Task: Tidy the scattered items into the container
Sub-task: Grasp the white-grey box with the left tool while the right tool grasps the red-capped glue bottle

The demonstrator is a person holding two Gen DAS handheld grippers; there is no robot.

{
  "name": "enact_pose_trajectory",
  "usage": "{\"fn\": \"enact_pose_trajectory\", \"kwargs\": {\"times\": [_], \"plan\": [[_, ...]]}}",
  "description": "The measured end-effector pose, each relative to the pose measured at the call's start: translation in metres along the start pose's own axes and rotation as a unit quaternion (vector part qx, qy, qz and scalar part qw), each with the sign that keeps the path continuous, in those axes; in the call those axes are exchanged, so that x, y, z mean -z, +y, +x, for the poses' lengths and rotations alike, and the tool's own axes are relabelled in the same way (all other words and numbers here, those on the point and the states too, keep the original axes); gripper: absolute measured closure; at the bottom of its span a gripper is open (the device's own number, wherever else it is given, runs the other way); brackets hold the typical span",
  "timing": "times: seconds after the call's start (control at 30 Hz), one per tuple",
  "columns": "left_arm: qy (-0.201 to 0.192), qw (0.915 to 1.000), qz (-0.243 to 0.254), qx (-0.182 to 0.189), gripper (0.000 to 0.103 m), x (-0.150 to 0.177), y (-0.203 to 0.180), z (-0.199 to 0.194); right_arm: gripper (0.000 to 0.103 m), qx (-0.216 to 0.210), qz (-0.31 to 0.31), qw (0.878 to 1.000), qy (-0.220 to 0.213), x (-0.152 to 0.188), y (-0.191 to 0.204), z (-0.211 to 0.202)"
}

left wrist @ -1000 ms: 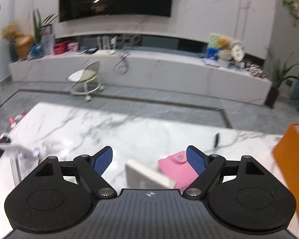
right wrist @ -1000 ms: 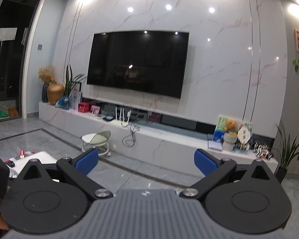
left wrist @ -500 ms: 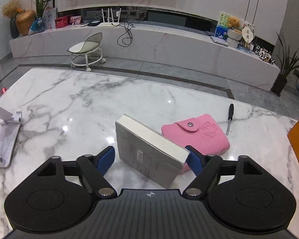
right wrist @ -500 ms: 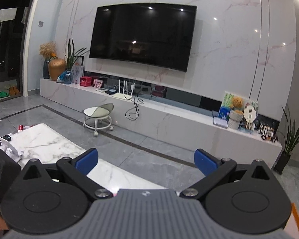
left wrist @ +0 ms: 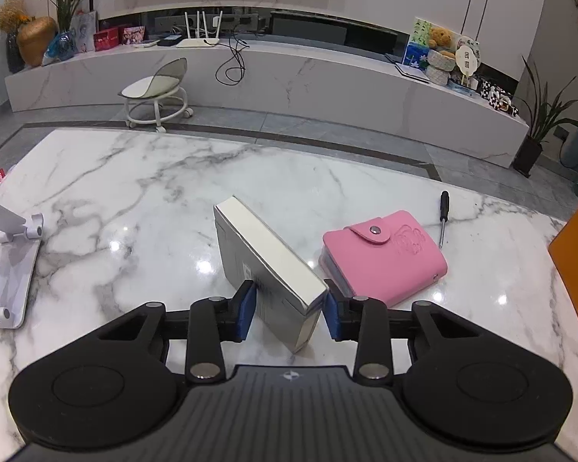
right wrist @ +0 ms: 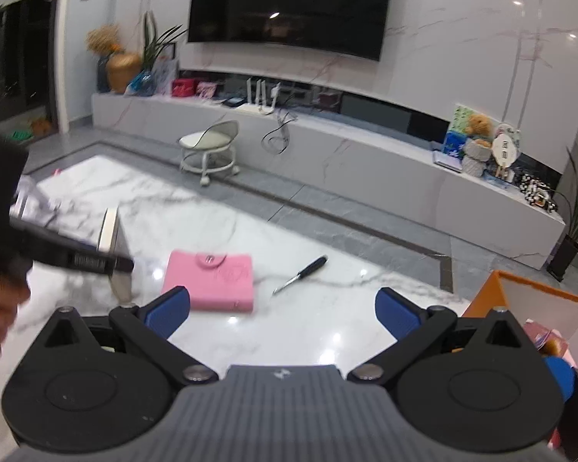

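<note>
My left gripper [left wrist: 289, 313] is shut on the near end of a silver-white box [left wrist: 266, 258] that stands on edge on the marble table; both blue pads press its sides. A pink snap wallet [left wrist: 383, 256] lies just right of it, and a black-handled screwdriver [left wrist: 442, 213] lies beyond. My right gripper [right wrist: 281, 313] is open and empty above the table, with the wallet [right wrist: 210, 281] ahead to its left and the screwdriver [right wrist: 302, 273] ahead. The orange container [right wrist: 535, 308] is at its right, with some items inside. The box [right wrist: 115, 242] and left gripper show at far left.
A white phone stand [left wrist: 4, 265] sits at the table's left edge. The orange container's wall [left wrist: 576, 269] rises at the right edge in the left wrist view. Beyond the table are a small white stool [left wrist: 158, 92] and a long TV bench [left wrist: 289, 73].
The left gripper has closed its jaws onto the box's near end. The right gripper has tilted down from facing the wall, bringing the table, wallet, screwdriver and orange container into its view.
</note>
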State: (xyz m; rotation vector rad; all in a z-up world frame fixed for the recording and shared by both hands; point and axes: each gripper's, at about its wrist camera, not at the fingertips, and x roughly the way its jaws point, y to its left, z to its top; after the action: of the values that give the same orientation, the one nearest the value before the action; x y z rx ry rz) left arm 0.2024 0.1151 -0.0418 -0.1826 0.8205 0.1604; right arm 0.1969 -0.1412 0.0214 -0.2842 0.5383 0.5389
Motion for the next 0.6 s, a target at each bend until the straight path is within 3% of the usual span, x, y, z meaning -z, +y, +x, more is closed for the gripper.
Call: {"fn": "enact_pose_trajectory", "kwargs": {"times": [0.17, 0.37, 0.6], "plan": [[0.013, 0.9999, 0.000, 0.005, 0.063, 0.003, 0.008, 0.003, 0.001, -0.036, -0.015, 0.999, 0.019, 0.013, 0.007, 0.008], [0.021, 0.9997, -0.007, 0.010, 0.064, 0.005, 0.024, 0.008, 0.010, -0.063, -0.057, 0.994, 0.062, 0.038, 0.022, 0.018], [0.026, 0.9995, -0.007, 0.017, 0.064, 0.004, 0.032, 0.007, 0.027, -0.091, -0.051, 0.985, 0.135, 0.069, 0.037, 0.039]]}}
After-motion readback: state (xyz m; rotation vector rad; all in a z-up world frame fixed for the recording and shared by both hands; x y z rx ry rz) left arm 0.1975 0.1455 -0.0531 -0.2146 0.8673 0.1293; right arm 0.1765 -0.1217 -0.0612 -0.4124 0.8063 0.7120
